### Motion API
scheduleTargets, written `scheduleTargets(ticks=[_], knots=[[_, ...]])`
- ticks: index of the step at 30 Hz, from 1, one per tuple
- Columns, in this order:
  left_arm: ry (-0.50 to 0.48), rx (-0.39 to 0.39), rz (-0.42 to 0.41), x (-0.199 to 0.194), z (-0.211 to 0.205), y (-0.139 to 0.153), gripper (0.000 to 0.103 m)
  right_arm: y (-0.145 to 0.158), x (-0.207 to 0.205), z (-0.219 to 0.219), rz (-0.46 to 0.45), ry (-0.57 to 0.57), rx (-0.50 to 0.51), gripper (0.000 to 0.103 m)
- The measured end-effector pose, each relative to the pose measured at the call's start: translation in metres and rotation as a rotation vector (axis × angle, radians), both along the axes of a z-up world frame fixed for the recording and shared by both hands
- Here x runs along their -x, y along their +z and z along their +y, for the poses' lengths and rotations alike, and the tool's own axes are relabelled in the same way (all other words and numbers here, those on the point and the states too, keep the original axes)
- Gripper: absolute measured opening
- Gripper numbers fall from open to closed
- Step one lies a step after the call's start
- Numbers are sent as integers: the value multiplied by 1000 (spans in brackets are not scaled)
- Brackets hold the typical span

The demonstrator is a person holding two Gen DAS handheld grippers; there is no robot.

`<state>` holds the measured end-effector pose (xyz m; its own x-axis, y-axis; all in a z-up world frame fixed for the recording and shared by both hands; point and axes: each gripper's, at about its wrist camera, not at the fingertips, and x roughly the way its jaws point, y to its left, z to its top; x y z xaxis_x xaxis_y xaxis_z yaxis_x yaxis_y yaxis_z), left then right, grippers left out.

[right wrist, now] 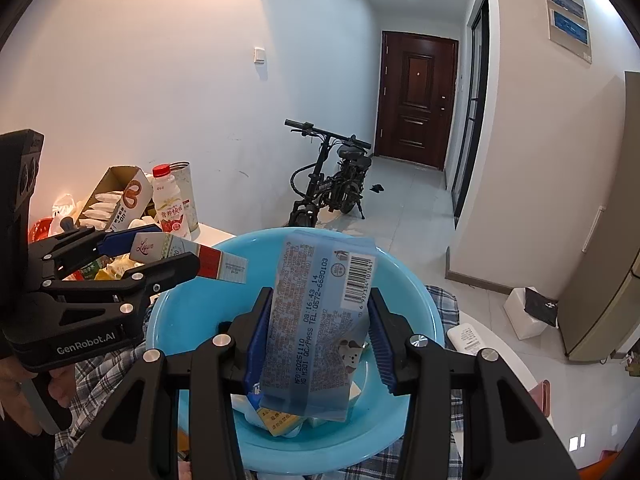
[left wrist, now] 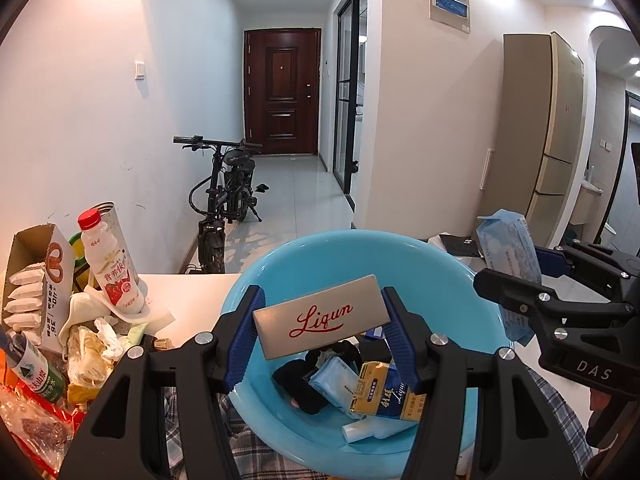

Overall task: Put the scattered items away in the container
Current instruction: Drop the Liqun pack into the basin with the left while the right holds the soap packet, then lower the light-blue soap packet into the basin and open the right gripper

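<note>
A light blue plastic basin [left wrist: 448, 264] [right wrist: 188, 320] sits on a checked cloth and holds several small packs. My left gripper [left wrist: 322, 330] is shut on a silver box marked "Liqun" [left wrist: 320, 316] [right wrist: 192, 254], held above the basin's near-left rim. Over the basin's middle, my right gripper [right wrist: 316, 340] is shut on a pale blue wipes packet [right wrist: 316, 320] [left wrist: 510, 256]. Each gripper shows in the other's view, left gripper [right wrist: 188, 264] and right gripper [left wrist: 516, 272].
Left of the basin lie a red-capped milk bottle [left wrist: 114, 268], an open carton of white sachets [left wrist: 30, 288], crumpled tissues [left wrist: 96, 336] and a green-labelled bottle [left wrist: 34, 368]. A folding bike [left wrist: 224, 200] stands in the hallway behind. A white remote [right wrist: 468, 338] lies at the right.
</note>
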<state>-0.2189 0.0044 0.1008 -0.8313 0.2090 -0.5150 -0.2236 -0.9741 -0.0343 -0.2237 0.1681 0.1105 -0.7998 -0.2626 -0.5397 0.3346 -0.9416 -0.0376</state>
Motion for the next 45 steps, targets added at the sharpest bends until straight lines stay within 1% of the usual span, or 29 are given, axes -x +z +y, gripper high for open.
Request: scheduleTargets(ticks=[4, 11, 12, 13, 15, 20, 24, 28, 38, 43, 45], knots=[[-11, 6, -5, -1, 3, -1, 57, 1, -3, -2, 5, 5, -8, 47], [-13, -7, -13, 1, 1, -1, 57, 4, -6, -3, 17, 3, -10, 47], [-12, -15, -12, 1, 0, 0, 64, 4, -5, -3, 17, 2, -12, 47], [-9, -23, -12, 1, -2, 1, 82, 4, -5, -3, 17, 0, -14, 47], [-1, -35, -6, 0, -5, 2, 102, 4, -5, -4, 18, -1, -19, 47], [37, 19, -6, 2, -7, 2, 102, 2, -4, -7, 13, 3, -34, 47], [44, 11, -18, 4, -11, 3, 102, 2, -5, -11, 23, 1, -43, 47], [49, 17, -10, 0, -11, 5, 102, 3, -8, -15, 31, 2, -53, 47], [43, 21, -7, -3, -10, 7, 102, -1, -7, -18, 21, 11, -60, 47], [21, -9, -12, -4, -11, 9, 102, 1, -9, -18, 31, 9, -61, 47], [23, -8, -11, -3, -11, 9, 102, 2, -10, -18, 35, 11, -59, 47]])
